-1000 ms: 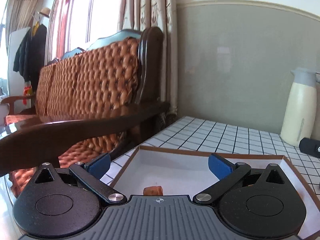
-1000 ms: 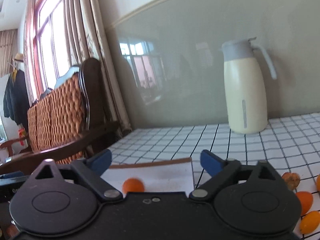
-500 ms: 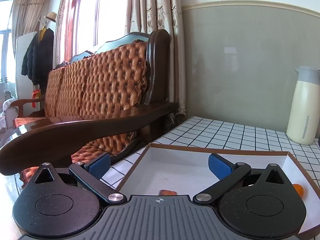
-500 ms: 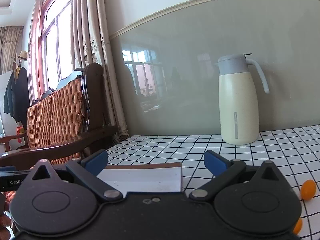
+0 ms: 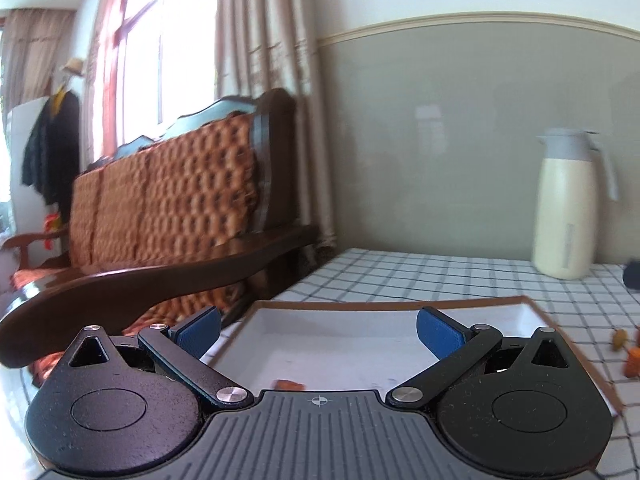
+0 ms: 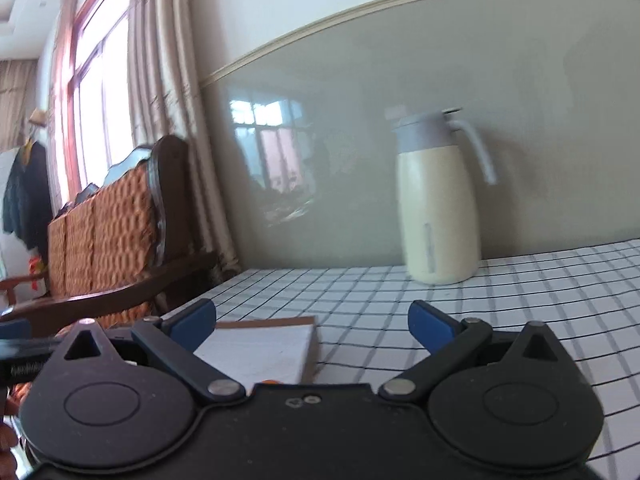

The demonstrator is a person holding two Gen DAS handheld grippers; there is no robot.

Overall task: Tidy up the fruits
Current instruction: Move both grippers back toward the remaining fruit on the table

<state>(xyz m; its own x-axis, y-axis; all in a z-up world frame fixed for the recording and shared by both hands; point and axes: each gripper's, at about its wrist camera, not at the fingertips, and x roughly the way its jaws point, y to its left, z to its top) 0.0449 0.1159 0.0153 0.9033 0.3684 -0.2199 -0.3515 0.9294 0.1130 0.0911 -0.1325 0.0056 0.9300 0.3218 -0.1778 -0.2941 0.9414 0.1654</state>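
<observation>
A white tray with a brown rim (image 5: pixel 400 305) lies on the checked tablecloth. An orange fruit piece (image 5: pixel 289 385) lies in it, mostly hidden behind my left gripper's body. My left gripper (image 5: pixel 318 332) is open and empty over the tray. Small orange fruits (image 5: pixel 632 362) lie on the cloth right of the tray. In the right wrist view the tray's corner (image 6: pixel 308 344) sits between the fingers, with a sliver of orange fruit (image 6: pixel 267 381) at its near edge. My right gripper (image 6: pixel 312 320) is open and empty.
A cream thermos jug (image 5: pixel 566 208) stands by the grey wall; it also shows in the right wrist view (image 6: pixel 438 200). A wooden sofa with orange cushions (image 5: pixel 160 216) stands left of the table. A dark object (image 5: pixel 632 274) sits at the right edge.
Both views have swung: the left gripper turned right, bringing loose fruits into view. The right gripper turned left, so the fruits at its right left the view. Both grippers stayed open.
</observation>
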